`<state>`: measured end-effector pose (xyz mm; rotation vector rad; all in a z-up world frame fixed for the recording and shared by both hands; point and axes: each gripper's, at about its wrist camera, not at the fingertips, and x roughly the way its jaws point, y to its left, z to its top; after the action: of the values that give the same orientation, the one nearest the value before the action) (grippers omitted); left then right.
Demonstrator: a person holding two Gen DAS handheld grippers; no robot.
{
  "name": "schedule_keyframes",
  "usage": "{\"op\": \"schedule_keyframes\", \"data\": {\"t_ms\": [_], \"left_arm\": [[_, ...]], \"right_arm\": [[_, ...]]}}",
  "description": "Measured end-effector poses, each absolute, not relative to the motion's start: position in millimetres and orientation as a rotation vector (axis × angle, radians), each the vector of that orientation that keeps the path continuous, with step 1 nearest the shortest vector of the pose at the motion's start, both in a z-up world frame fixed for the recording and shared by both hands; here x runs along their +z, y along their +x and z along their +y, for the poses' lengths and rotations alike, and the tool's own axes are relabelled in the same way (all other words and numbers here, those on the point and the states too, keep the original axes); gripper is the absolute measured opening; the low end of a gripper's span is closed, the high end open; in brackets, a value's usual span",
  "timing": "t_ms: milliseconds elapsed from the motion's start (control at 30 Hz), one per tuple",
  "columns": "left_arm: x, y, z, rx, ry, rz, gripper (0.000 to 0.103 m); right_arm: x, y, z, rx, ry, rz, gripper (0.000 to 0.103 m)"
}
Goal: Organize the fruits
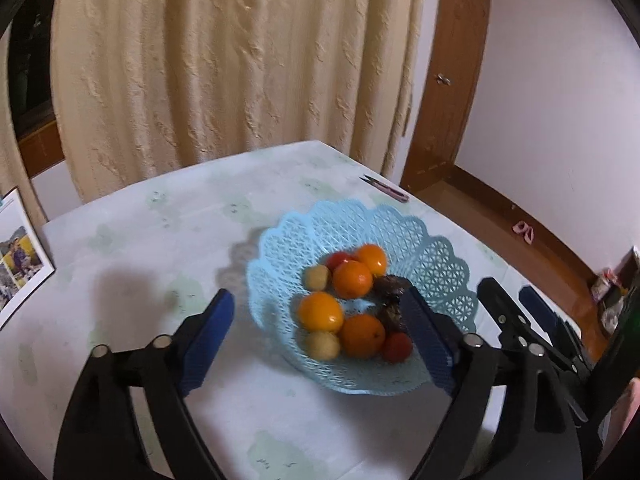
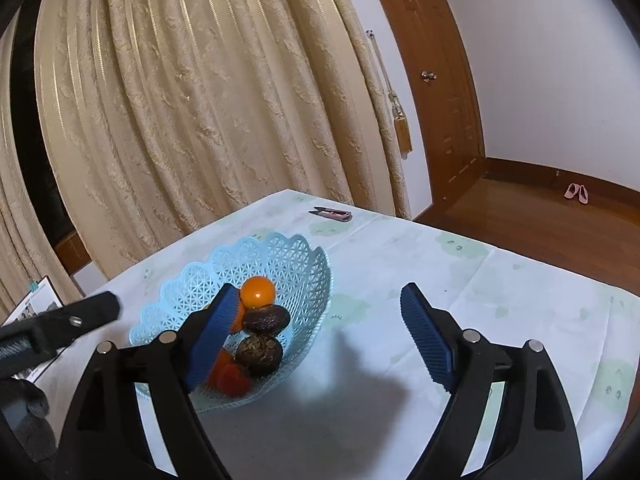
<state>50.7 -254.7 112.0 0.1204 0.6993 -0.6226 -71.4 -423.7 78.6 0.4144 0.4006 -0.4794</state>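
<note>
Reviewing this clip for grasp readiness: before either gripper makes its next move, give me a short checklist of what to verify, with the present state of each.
1. Left gripper empty, jaws apart: ok.
2. Right gripper empty, jaws apart: ok.
3. Blue basket upright on the table: ok.
4. Fruit all in the basket, including oranges and dark fruits; none visible loose on the table: ok.
5. Clearance between grippers: the right gripper sits close beside the left one's right finger: not ok.
6. Small snips near the far table edge, clear of the basket: ok.
</note>
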Motion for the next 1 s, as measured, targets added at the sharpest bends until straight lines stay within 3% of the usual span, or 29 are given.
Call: {"op": "schedule_keyframes", "data": {"t_ms": [233,1000], "left_arm": [[130.1,38.5,-225.0,-0.473,0.117,0.595,0.096],[124.8,11.9,-216.8,-0.367,0.242,0.523,0.098]], "right_arm": [[78.6,-77.2,-430.3,-0.505,0.445,0.377,0.096],[122.0,-79.1,-366.4,-0.347,0.162,0.524,0.100]]}}
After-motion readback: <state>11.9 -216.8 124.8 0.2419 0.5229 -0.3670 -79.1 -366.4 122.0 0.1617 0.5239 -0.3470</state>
